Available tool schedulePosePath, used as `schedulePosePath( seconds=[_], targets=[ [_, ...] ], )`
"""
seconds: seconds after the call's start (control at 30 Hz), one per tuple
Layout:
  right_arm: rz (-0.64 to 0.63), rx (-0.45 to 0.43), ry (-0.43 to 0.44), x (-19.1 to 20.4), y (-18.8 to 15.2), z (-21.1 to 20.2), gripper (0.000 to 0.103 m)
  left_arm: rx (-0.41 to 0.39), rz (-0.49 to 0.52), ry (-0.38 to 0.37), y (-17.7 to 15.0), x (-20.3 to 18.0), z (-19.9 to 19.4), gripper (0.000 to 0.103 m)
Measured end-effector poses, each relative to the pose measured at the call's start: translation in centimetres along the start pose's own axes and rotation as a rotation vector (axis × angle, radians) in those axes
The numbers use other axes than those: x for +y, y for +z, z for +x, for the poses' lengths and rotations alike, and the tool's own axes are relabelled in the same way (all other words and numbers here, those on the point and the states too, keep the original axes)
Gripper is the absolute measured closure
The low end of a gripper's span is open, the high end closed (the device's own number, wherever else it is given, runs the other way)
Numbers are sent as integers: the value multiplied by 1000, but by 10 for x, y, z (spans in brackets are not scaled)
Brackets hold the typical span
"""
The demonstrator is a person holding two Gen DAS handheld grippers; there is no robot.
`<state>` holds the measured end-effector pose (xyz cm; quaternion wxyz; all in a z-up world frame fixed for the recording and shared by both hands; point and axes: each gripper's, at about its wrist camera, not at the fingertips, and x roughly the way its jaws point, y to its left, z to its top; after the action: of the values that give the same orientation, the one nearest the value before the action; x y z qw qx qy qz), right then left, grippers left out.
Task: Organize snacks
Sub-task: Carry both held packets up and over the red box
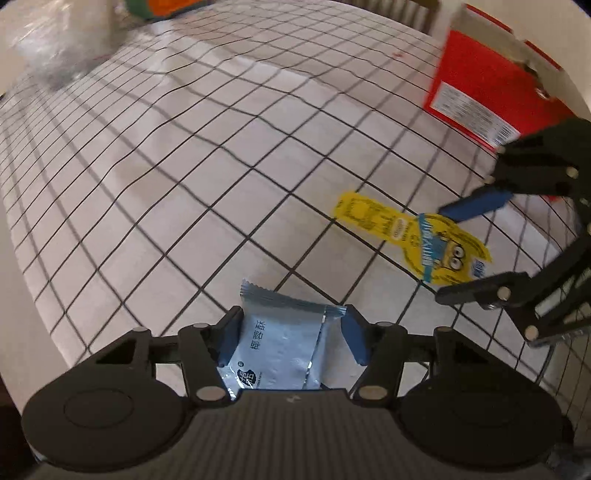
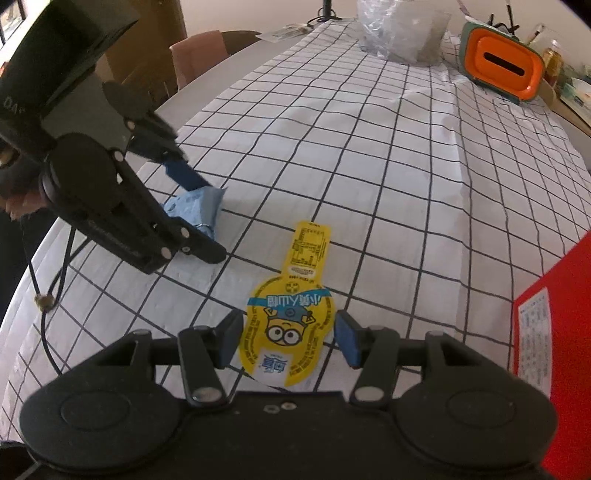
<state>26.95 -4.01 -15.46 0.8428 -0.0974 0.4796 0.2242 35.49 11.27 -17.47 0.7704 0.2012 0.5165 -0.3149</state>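
A pale blue snack packet (image 1: 280,347) sits between the blue pads of my left gripper (image 1: 291,338), which is shut on it. In the right wrist view the same packet (image 2: 192,203) looks bunched between the left gripper's (image 2: 212,221) fingers, just above the checked tablecloth (image 2: 369,166). A yellow cartoon-print snack packet (image 2: 310,251) lies lengthwise between the pads of my right gripper (image 2: 288,341). Both pads meet the edges of its wide end. The left wrist view shows the right gripper (image 1: 443,254) straddling that yellow packet (image 1: 373,214).
A red box (image 1: 480,81) stands on the cloth to the right, close beside my right gripper (image 2: 561,314). At the far end sit a crumpled clear plastic bag (image 2: 402,33) and an orange-and-green container (image 2: 502,66). A chair (image 2: 199,55) stands beyond the table's left edge.
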Motion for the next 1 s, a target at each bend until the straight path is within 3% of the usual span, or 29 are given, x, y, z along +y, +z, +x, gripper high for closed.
schedulePosePath(
  seconds=[0.23,0.6,1.0],
  targets=[
    [26,-16,-7,-4,-5,-20,50,-18,-168,42,-13,-6,-13,47],
    [25,-79,15,-11,-13,-70,50,-111,-432,63,-34,-24,-63,48],
    [24,-170,63,-50,-30,-137,50,-220,-688,116,-30,-86,-115,49]
  ],
)
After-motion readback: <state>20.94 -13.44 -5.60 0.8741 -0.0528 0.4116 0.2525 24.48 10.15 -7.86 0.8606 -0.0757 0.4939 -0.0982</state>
